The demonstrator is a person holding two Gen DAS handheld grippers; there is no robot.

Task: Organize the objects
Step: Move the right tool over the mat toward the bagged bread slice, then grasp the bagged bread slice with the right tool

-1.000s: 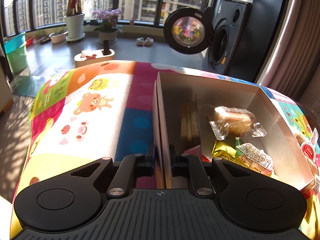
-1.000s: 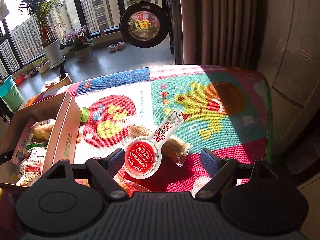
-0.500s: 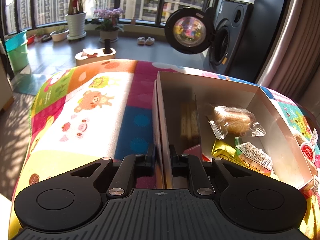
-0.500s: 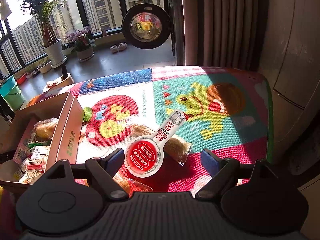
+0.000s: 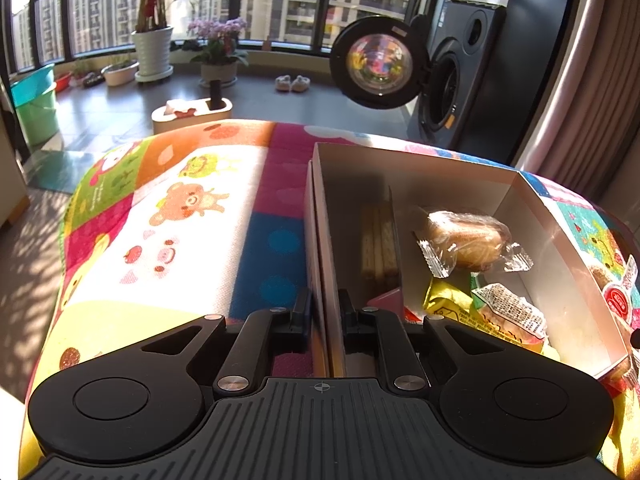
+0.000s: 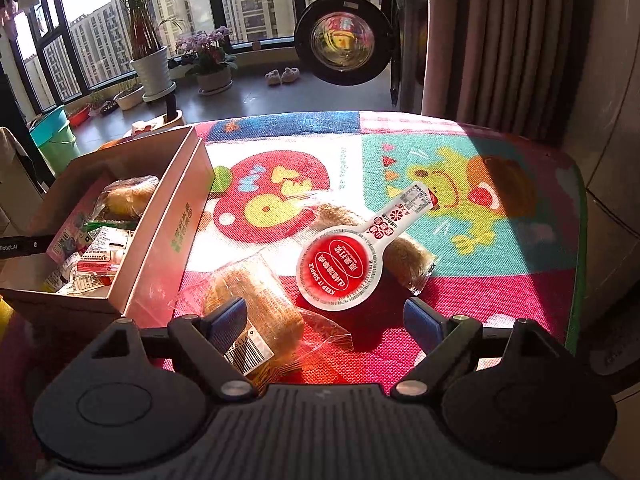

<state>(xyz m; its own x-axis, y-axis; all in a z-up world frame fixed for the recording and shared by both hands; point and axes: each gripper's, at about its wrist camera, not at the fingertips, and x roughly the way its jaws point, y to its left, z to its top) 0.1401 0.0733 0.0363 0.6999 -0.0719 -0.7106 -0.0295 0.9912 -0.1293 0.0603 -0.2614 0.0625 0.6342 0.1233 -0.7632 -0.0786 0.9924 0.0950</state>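
An open cardboard box (image 5: 432,164) (image 6: 160,216) stands on the cartoon-print cloth (image 5: 188,216). It holds a wrapped bun (image 5: 464,240), biscuits (image 5: 378,248) and several small packets (image 5: 504,312). My left gripper (image 5: 323,310) is shut on the box's left wall. Outside the box lie a red round-headed sachet (image 6: 344,260), a wrapped bread slice (image 6: 256,316) and another wrapped cake (image 6: 404,252) under the sachet. My right gripper (image 6: 332,316) is open just above the cloth, its left finger over the bread slice and the sachet ahead between its fingers.
The cloth-covered table ends at its right edge (image 6: 580,240) beside a curtain (image 6: 500,40). Beyond the table's far edge stand a washing machine with its door (image 5: 378,68) open, potted plants (image 5: 154,52) and a green tub (image 5: 36,104) on the floor.
The right gripper has drawn back and lifted, so the sachet lies farther ahead and the bread slice shows under its left finger. The left gripper keeps its hold on the box wall.
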